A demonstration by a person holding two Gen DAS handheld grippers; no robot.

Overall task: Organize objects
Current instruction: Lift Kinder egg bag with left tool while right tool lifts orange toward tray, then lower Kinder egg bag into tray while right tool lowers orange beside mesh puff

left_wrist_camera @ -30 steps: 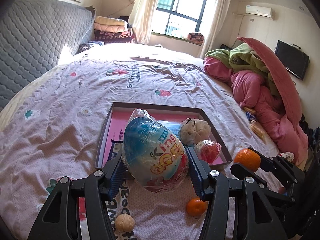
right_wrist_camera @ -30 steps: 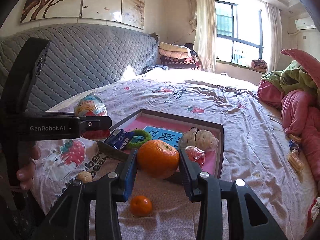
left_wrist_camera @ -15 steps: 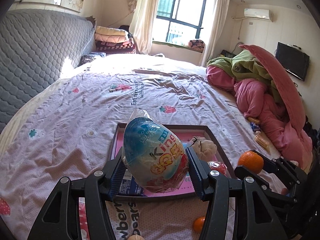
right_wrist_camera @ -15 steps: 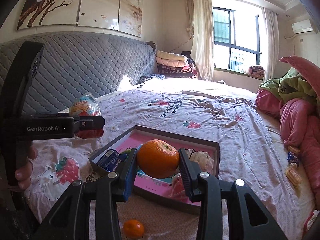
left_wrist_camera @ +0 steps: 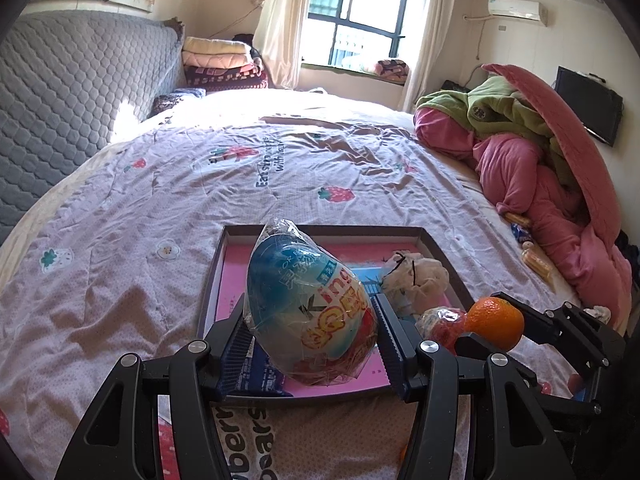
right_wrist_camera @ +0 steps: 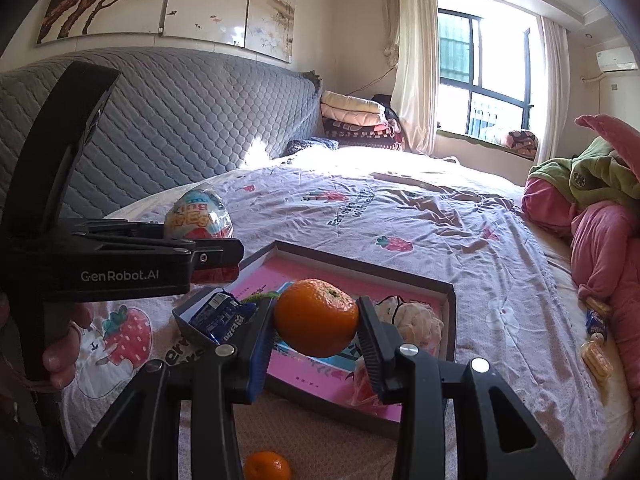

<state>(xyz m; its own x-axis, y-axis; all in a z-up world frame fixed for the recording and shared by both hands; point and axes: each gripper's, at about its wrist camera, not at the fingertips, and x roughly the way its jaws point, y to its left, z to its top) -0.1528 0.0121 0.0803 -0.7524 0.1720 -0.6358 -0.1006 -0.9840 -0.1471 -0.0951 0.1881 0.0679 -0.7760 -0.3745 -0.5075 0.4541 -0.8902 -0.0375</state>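
Tray (left_wrist_camera: 438, 248) nearer; egg (left_wrist_camera: 310, 308) tip-up

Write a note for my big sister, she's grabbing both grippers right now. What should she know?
Left gripper: shut on the wrapped toy egg, held up over the tray.
Right gripper: shut on an orange, also over the tray.
Already in the tray: a blue packet, a white bundle and a red wrapped sweet.
Left to do: set down the egg and the orange, then fetch the small orange on the bed.
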